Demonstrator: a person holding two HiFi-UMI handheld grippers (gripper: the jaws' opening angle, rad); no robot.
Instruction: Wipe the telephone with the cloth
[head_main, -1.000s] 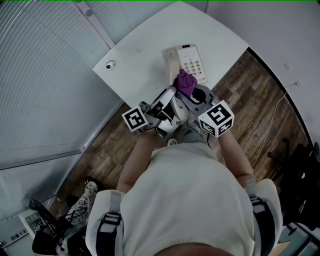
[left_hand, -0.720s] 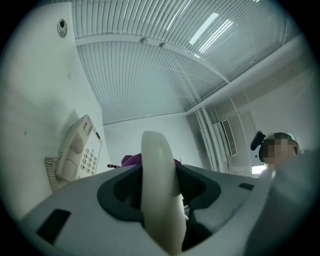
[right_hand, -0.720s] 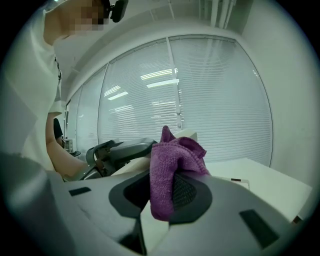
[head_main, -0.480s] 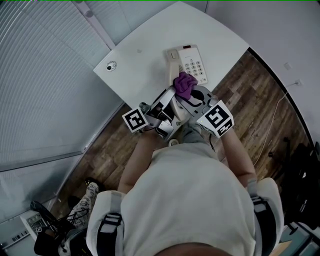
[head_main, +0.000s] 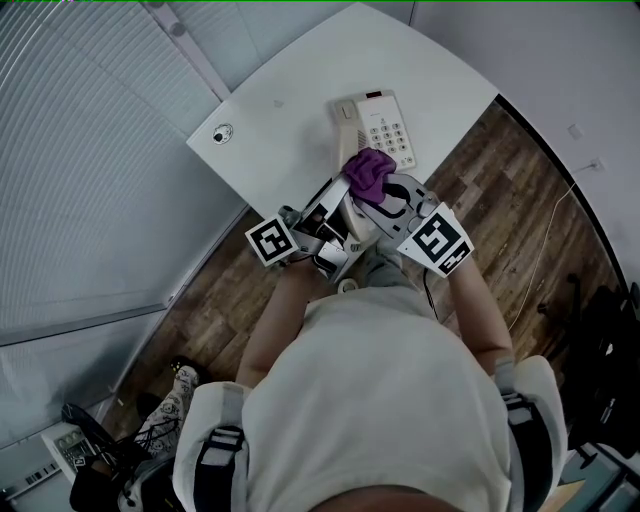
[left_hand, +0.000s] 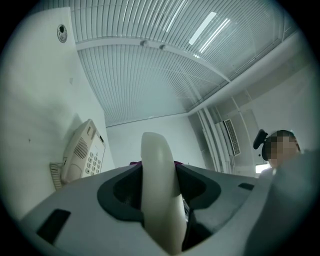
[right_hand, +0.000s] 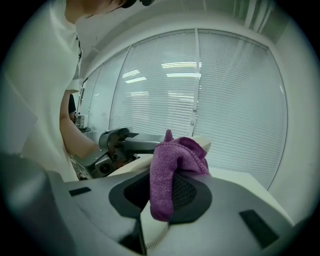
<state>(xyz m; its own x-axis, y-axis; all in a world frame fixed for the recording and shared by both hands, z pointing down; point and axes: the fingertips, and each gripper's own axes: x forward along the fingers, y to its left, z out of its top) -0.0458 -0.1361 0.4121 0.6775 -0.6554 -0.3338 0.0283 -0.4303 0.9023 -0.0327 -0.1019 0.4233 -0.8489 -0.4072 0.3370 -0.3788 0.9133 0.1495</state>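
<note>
The cream telephone base (head_main: 383, 123) with its keypad lies on the white table (head_main: 290, 110); in the left gripper view the base (left_hand: 82, 156) shows an empty cradle. The handset (left_hand: 156, 150) is lifted off it, and my left gripper (left_hand: 160, 200) is shut on it. My right gripper (right_hand: 167, 195) is shut on the purple cloth (right_hand: 170, 165), which lies draped over the handset (right_hand: 201, 144). From the head camera the cloth (head_main: 368, 168) sits just in front of the base, between the left gripper (head_main: 335, 195) and the right gripper (head_main: 388, 190). Most of the handset is hidden there.
A coiled cord (left_hand: 55, 172) hangs at the base's near end. A round grommet (head_main: 221, 131) sits near the table's left edge. Window blinds (head_main: 80, 150) line the left side. Wooden floor (head_main: 500, 190) lies beyond the table's curved edge. Another person sits far off.
The right gripper has slid the cloth a little along the handset, toward me and to the left. The left gripper holds the handset still.
</note>
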